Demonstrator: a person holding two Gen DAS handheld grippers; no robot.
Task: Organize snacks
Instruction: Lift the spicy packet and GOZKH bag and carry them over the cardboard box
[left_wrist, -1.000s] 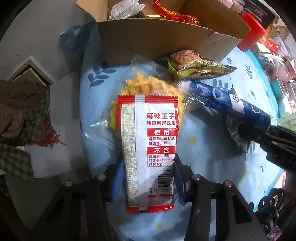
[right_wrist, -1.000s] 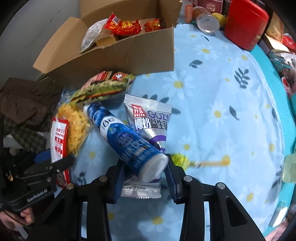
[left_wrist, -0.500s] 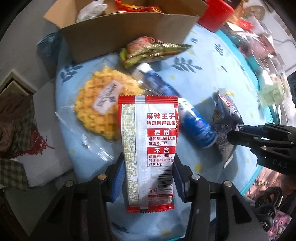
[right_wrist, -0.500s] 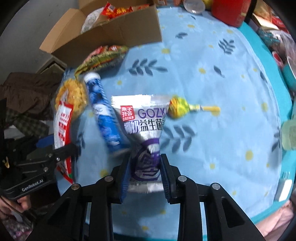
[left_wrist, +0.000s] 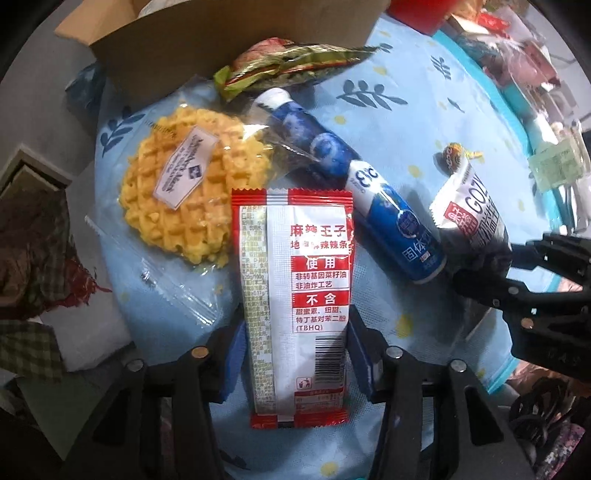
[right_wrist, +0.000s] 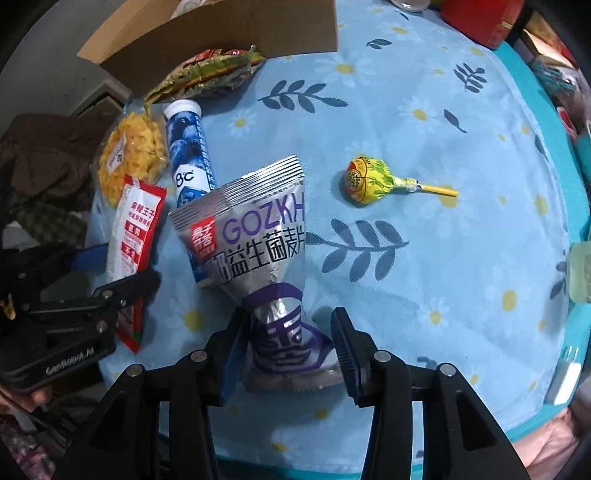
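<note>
My left gripper (left_wrist: 293, 345) is shut on a red and white spicy-strip packet (left_wrist: 293, 295) and holds it above the table edge; it also shows in the right wrist view (right_wrist: 135, 236). My right gripper (right_wrist: 288, 347) has its jaws parted around the lower end of a silver and purple GOZKH pouch (right_wrist: 255, 243), the pouch still between the pads. A blue tablet tube (left_wrist: 354, 184) lies beside a bagged yellow waffle (left_wrist: 192, 184). A green and red snack bag (left_wrist: 291, 62) lies against the cardboard box (left_wrist: 221, 40). A yellow lollipop (right_wrist: 373, 181) lies further right.
The blue floral tablecloth (right_wrist: 443, 277) covers the table. A red container (right_wrist: 484, 18) stands at the far right. Clutter lines the right edge (left_wrist: 554, 110). Dark clothing (left_wrist: 33, 251) lies off the table's left side.
Both grippers have pulled back from the box. The right gripper let go of the blue tube, took the silver pouch, and its jaws have now widened. The left still holds the red packet.
</note>
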